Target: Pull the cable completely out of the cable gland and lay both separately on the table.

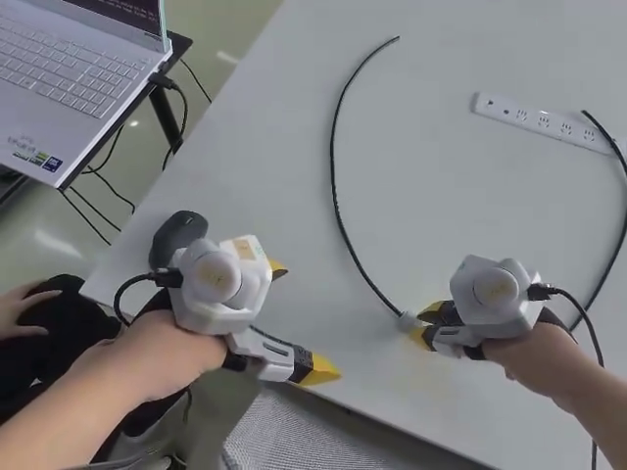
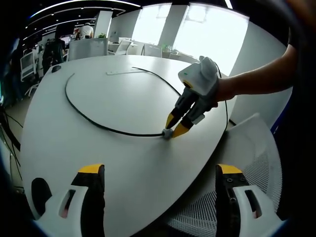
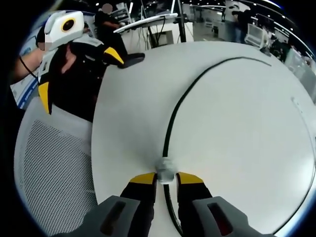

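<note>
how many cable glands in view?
1. The cable gland sits on the cable's end, between the right gripper's jaws. Others may be hidden.

The left gripper (image 1: 301, 318) was held low in the person's fist, jaws spread wide. The right gripper (image 1: 422, 326) had its jaws drawn close, seemingly pinching the cable gland (image 3: 166, 170).

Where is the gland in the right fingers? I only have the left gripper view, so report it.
Observer: At the tips of the fingers: the right gripper is shut on the cable gland.
Operator: Tell me whether the cable is out.
Observer: Not yet; the cable runs through the gland and back between the fingers.
Operator: Name what lies out past the left gripper.
Observer: An open laptop, off the edge of the table.
</note>
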A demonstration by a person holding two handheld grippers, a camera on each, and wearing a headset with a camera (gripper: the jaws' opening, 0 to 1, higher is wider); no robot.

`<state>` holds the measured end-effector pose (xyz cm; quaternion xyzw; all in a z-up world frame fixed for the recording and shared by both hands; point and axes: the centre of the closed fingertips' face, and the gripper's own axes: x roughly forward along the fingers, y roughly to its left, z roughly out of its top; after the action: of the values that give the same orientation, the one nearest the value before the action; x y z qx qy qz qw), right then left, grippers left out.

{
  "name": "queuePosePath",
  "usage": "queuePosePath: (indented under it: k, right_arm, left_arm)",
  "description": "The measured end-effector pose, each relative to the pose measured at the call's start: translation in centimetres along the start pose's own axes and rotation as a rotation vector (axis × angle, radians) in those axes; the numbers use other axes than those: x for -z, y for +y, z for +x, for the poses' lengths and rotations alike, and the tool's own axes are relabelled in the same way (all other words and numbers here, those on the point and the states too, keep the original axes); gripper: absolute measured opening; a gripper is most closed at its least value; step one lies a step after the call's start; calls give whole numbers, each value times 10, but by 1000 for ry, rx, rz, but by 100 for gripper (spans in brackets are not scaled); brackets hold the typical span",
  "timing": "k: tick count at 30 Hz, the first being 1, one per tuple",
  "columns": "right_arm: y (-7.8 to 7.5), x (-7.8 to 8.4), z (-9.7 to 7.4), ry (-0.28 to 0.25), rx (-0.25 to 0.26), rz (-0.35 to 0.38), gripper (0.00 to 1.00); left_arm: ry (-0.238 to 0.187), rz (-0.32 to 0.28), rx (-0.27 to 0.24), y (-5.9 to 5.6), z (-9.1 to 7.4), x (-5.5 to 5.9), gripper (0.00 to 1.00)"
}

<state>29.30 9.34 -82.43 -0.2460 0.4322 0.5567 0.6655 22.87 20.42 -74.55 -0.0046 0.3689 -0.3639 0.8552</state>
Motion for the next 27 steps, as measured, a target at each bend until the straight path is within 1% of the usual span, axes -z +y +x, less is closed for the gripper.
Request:
queuePosePath:
  k: [2, 6, 8, 9, 11, 13, 14, 18, 23, 26, 27]
  right_arm:
    - [0, 0, 0, 4, 0, 7, 12]
    - [0, 1, 0, 13, 3, -6, 9]
    - [0, 1, 1, 17, 11, -22, 9]
    - [0, 1, 0, 22, 22, -49, 9]
    - [1, 1, 1, 29, 32, -69, 8]
    - [0, 2, 1, 36, 45, -62, 8]
    - [-1, 2, 0, 38, 48, -59, 8]
    - [-1, 2, -4, 36, 37, -13, 7]
    - [-1, 0, -12, 31, 28, -9, 7]
    - [2, -2, -18, 25, 16, -15, 6]
    - [2, -3, -20, 24, 14, -19, 6]
  left_arm:
    - [1, 1, 3, 0, 0, 0, 93]
    - [-11, -4, 7, -1, 0, -3, 93]
    - [-6, -4, 8, -1, 1, -3, 92]
    - [-5, -3, 9, -1, 1, -3, 92]
    - [-5, 1, 13, -3, 2, -4, 92]
    - [-9, 0, 17, -5, 3, -5, 92]
    - [-20, -3, 26, -8, 4, -8, 92]
    - [-27, 4, 29, -12, 5, -10, 91]
    - [-23, 12, 29, -14, 7, -12, 91]
    - [-35, 9, 35, -17, 7, -16, 91]
    - [-44, 9, 43, -20, 7, -20, 91]
